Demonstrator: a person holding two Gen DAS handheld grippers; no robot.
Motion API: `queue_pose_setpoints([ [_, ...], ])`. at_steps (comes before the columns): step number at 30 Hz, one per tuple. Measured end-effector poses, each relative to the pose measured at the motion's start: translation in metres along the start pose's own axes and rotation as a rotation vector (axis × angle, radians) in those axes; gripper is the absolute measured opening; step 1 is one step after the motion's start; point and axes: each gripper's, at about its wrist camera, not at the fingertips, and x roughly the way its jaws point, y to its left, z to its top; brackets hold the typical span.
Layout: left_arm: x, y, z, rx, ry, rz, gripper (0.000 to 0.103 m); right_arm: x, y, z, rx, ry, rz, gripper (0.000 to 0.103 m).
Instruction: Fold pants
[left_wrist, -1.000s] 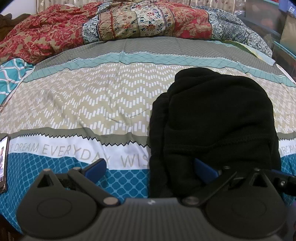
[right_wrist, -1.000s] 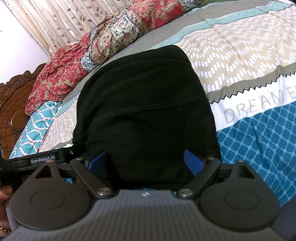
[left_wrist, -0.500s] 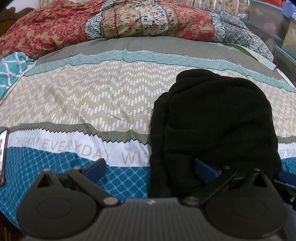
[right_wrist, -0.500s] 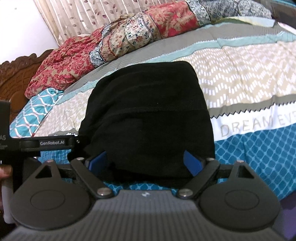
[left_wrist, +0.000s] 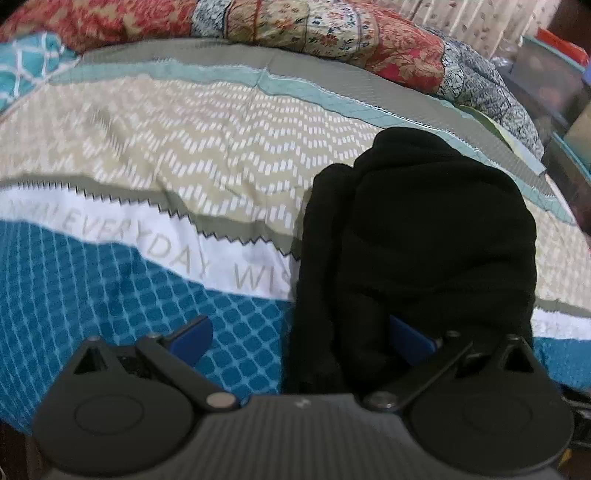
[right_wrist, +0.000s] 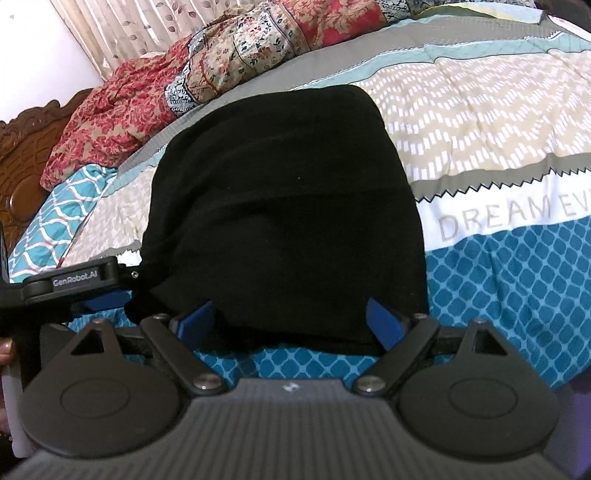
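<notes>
Both tongs stand wide, gripping nothing. From the left wrist view, the left gripper (left_wrist: 299, 338) has one blue finger (left_wrist: 190, 338) over the blue-checked part of the quilt (left_wrist: 147, 177) and the other (left_wrist: 408, 341) against the near edge of the pants (left_wrist: 424, 236), whose left margin falls between the two fingers; whether that finger touches the cloth cannot be told, as the picture is blurred. From the right wrist view, the right gripper (right_wrist: 291, 321) sits just before the near edge of the pants (right_wrist: 280, 206), its blue fingers (right_wrist: 382, 321) flanking that edge on either side, the cloth just beyond the tips. The left gripper's body, marked GenRobot.AI, shows at the pants' left side there. The pants lie folded into a thick black bundle on the quilt, long axis running away from the tongs toward the pile of floral bedding (right_wrist: 221, 62) at the far end, the near end squarish, the far end rounded, with a stitched seam crossing the top layer. Storage bins (left_wrist: 554, 74) stand beyond the bed at the right of the left view; their contents are too blurred to tell.
</notes>
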Motion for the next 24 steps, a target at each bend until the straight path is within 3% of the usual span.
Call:
queue_pose_setpoints([
  [7,0.004,0.010,-0.004,-0.046,0.024,-0.068,0.103,0.004,0.000,-0.001,0.013,0.006,0.029,0.103],
  [15,-0.001,0.008,-0.004,-0.021,0.051,-0.084,0.103,0.000,-0.007,-0.006,0.056,-0.020,0.056,0.103],
  [19,-0.013,-0.003,-0.008,0.028,-0.022,-0.008,0.103,-0.003,-0.014,-0.007,0.070,-0.029,0.072,0.103],
  [24,-0.037,-0.040,-0.025,0.257,-0.173,0.146,0.103,-0.006,-0.019,-0.008,0.097,-0.039,0.090,0.103],
])
